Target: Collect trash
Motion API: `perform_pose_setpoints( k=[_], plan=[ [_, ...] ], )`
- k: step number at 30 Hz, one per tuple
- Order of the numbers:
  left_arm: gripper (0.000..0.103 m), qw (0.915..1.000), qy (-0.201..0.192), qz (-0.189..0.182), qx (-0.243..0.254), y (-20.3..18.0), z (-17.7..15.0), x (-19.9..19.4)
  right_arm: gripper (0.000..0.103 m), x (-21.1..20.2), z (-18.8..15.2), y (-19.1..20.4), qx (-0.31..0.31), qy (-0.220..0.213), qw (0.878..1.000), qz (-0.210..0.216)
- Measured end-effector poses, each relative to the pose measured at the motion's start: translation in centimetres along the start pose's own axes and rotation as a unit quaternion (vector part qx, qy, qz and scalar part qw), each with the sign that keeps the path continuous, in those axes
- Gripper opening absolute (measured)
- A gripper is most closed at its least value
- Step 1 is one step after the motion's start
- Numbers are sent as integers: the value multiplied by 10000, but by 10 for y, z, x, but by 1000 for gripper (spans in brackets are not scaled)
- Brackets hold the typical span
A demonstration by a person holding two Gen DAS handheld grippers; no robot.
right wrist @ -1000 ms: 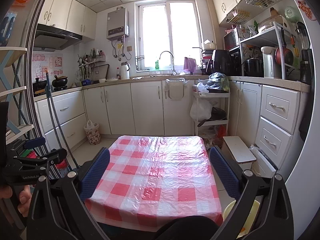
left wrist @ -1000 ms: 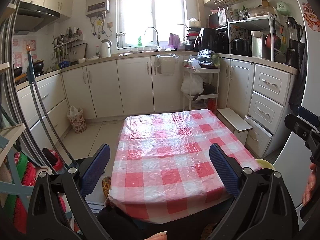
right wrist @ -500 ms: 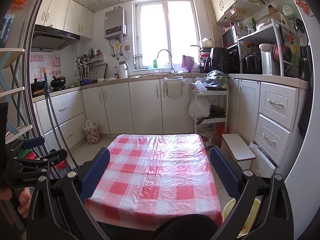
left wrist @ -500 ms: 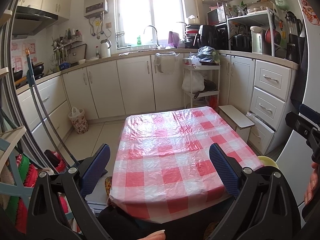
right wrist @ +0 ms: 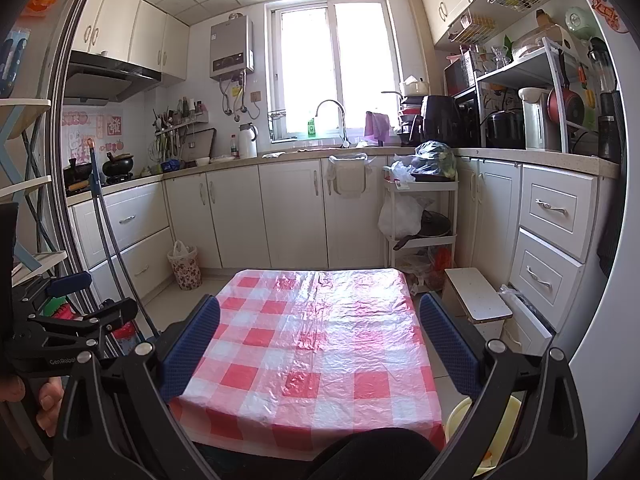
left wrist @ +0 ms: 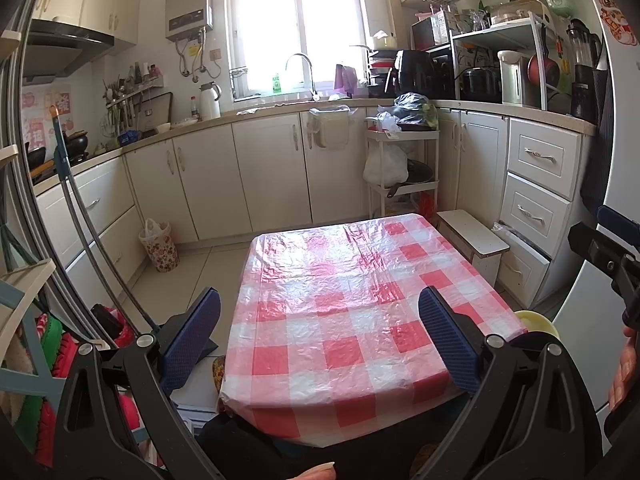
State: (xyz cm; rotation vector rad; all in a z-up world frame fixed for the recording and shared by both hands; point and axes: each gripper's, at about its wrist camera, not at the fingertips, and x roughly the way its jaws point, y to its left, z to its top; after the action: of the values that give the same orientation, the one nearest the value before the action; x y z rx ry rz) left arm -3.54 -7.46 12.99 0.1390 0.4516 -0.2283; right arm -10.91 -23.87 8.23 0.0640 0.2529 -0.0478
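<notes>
A low table [left wrist: 320, 248] [right wrist: 320, 360] with a red-and-white checked plastic cloth stands in the middle of a kitchen. No loose item shows on the cloth. My left gripper [left wrist: 319, 300] hovers open over the table's near half with nothing between its blue pads. My right gripper [right wrist: 320, 307] is also open and empty above the near edge. A floral waste basket [left wrist: 159, 246] [right wrist: 185, 266] with a bag liner stands on the floor by the left cabinets. A pale bin [left wrist: 330, 130] [right wrist: 348, 176] hangs on a cabinet door under the sink.
A yellow basin [left wrist: 536, 320] [right wrist: 496, 432] sits on the floor at the table's near right corner. A white stool [left wrist: 472, 236] and a trolley [left wrist: 402, 168] with bags stand to the right. Drawers line the right wall. A shelf and poles crowd the left.
Hardly anything: both grippers drift slightly in place above the table and stay open.
</notes>
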Motion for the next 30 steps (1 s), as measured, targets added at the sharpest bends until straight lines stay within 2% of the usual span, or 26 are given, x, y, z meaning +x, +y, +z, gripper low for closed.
perform_pose_setpoints(
  k=[30],
  plan=[
    [96, 9997, -48, 44, 216, -13, 3, -9, 96, -4, -1, -6, 74, 26, 10000, -13]
  ],
)
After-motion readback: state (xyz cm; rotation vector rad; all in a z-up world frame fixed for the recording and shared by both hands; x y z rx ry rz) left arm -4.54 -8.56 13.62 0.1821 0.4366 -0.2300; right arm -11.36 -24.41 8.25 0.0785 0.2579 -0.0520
